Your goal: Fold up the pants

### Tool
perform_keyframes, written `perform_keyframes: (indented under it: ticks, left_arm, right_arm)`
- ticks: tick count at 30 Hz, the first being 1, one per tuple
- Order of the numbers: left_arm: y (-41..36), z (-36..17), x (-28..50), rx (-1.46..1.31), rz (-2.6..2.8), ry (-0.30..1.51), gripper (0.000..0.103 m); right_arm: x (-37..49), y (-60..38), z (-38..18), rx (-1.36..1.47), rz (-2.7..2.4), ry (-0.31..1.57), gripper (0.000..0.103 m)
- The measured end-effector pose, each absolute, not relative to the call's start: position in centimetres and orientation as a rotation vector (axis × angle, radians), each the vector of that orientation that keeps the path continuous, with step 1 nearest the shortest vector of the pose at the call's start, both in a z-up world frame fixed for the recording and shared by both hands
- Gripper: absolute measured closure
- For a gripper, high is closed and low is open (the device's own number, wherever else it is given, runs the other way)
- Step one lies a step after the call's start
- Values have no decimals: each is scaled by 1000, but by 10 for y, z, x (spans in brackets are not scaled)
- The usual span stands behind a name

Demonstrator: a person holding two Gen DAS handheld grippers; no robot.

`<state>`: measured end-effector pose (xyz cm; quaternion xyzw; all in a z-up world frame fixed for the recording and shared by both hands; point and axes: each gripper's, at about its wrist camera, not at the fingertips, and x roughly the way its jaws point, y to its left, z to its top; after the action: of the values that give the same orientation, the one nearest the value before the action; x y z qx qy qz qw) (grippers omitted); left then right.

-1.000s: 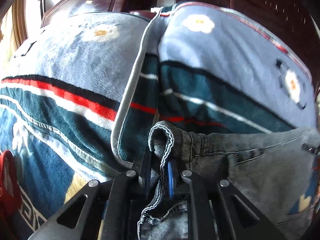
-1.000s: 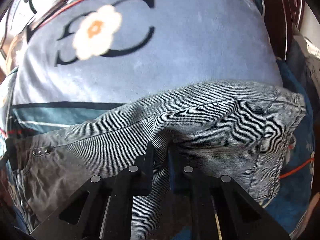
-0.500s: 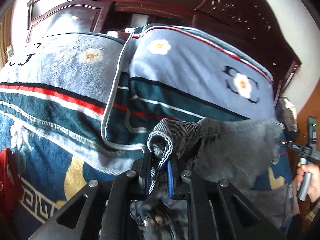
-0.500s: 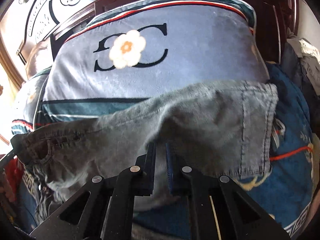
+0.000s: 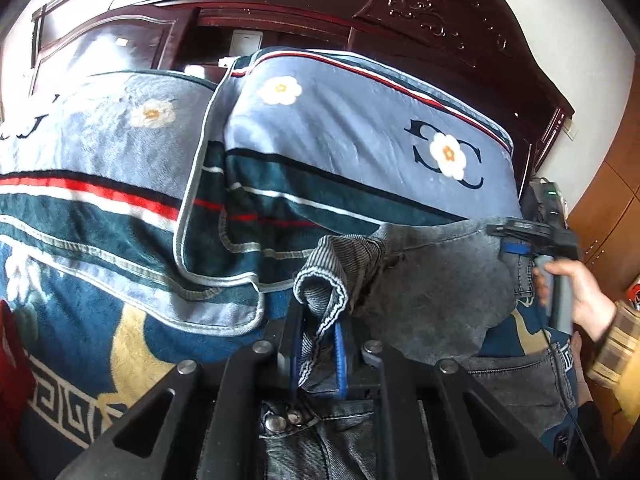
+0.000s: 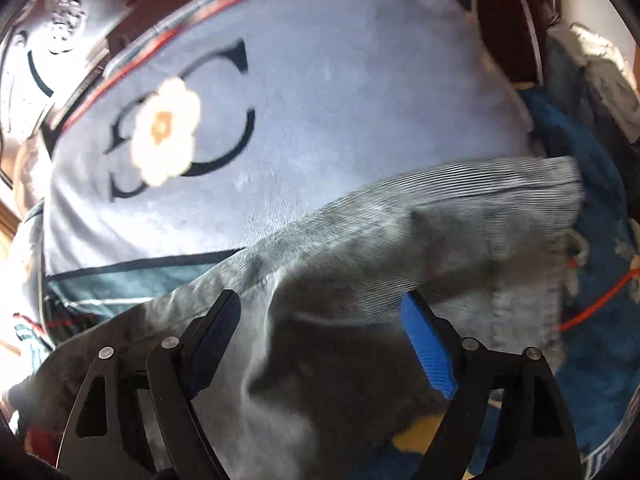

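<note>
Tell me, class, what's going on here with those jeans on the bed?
A person is folding grey jeans on a bed covered by a flowered blanket, using a handheld claw in each hand. The left claw is shut on a bunched edge of the denim. The right claw has just opened; cloth lies between its fingers, unpressed. The fold isn't finished.

Interlocked double-C logo with flower on pillow [image 5: 448,155], no readable words

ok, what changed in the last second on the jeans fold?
The right gripper has just opened and let go of the jeans; its pads no longer press the denim, which still lies in front of them. The left gripper stays shut on the rolled hem. Bed and pillows unchanged.
</note>
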<state>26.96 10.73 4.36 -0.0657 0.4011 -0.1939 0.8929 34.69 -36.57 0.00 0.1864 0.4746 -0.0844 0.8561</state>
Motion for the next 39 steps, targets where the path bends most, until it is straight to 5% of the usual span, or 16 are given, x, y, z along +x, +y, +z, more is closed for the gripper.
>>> perform_keyframes:
  ticks: [3, 5, 8, 25, 27, 29, 31, 39]
  left_arm:
    - [106, 39, 272, -124, -403, 838, 88]
    - [106, 37, 274, -118, -400, 839, 88]
    - [110, 39, 274, -138, -398, 839, 88]
    - [135, 66, 188, -152, -483, 880, 88]
    - [132, 62, 174, -147, -502, 895, 88]
    - [130, 53, 161, -146, -518, 919, 88]
    - [128, 44, 151, -146, -529, 945, 88]
    - [130, 24, 137, -156, -547, 992, 88]
  right_arm:
    - [368, -357, -22, 292, -259, 1062, 58]
    - [369, -353, -22, 257, -246, 1033, 92]
    - [355, -340, -10, 189, -200, 956, 95]
    - [230, -334, 54, 266, 46, 851, 94]
    - [228, -335, 56, 269, 40, 874, 81]
    - [233, -336, 58, 309, 32, 883, 52]
    - [238, -341, 63, 378, 25, 861, 43]
    - [289, -363, 33, 618, -96, 993, 43]
